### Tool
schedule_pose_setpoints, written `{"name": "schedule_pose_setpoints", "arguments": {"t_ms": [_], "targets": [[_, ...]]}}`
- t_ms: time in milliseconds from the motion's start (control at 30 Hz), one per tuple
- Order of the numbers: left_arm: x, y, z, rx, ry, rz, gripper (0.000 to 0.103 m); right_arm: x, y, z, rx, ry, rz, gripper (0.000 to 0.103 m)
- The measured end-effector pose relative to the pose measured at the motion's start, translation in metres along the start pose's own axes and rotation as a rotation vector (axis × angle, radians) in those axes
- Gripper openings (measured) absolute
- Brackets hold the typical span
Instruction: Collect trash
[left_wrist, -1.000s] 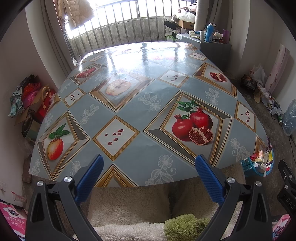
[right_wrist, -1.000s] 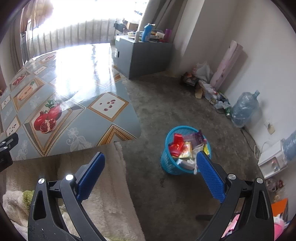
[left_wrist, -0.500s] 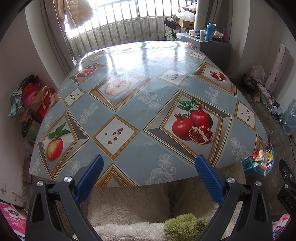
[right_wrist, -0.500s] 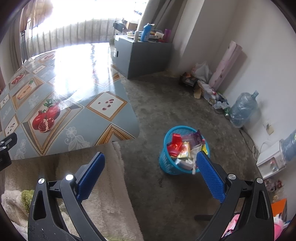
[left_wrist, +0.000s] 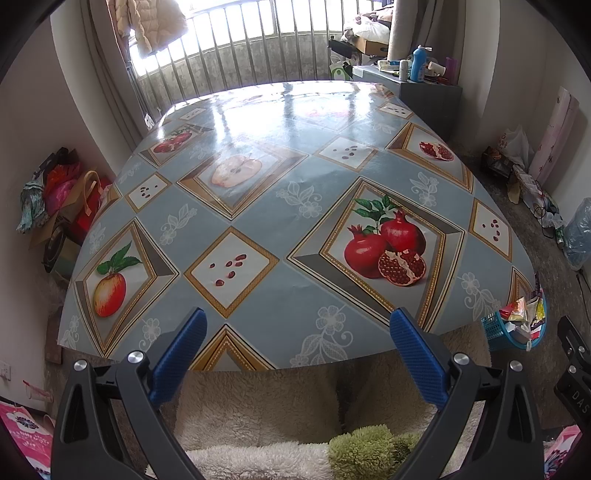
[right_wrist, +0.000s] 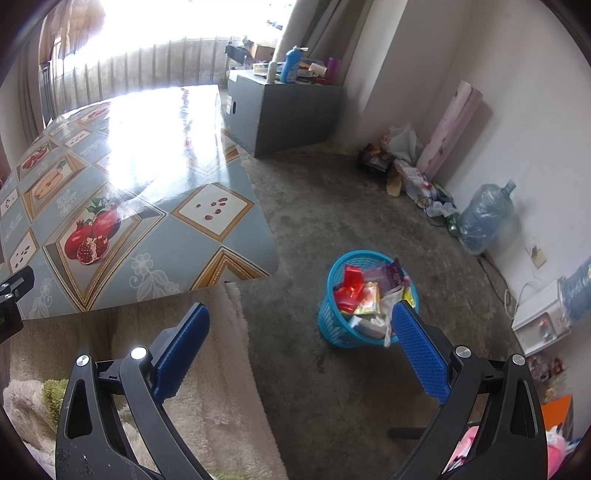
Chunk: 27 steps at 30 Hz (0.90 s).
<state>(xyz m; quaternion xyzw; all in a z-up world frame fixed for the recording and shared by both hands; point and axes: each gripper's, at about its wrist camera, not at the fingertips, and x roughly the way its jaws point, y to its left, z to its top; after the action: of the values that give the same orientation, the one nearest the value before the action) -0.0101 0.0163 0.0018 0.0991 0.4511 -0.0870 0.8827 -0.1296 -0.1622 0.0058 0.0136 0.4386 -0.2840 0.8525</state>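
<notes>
A blue mesh trash basket stands on the concrete floor right of the table, filled with colourful wrappers. It also peeks out past the table's right corner as the basket in the left wrist view. My right gripper hangs open above the floor, left of and nearer than the basket, with nothing between its blue pads. My left gripper is open over the near edge of the table, holding nothing. The fruit-print tablecloth carries no loose trash.
A fluffy cream cover lies below the table's near edge. A grey cabinet with bottles stands at the back. Bags and clutter, a water jug and a white appliance line the right wall. Bags sit left of the table.
The right wrist view has drifted slightly, so the basket sits a little further left. The left gripper has barely moved. Both stay open.
</notes>
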Motion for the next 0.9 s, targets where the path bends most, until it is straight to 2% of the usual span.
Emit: {"name": "schedule_pose_setpoints", "arguments": {"t_ms": [900], "targets": [[-0.0039,0.0006,0.0015,0.015,-0.014,0.008,0.097,0.0008,-0.0001,0.0010,-0.001,0.002,0.003,0.095]]}}
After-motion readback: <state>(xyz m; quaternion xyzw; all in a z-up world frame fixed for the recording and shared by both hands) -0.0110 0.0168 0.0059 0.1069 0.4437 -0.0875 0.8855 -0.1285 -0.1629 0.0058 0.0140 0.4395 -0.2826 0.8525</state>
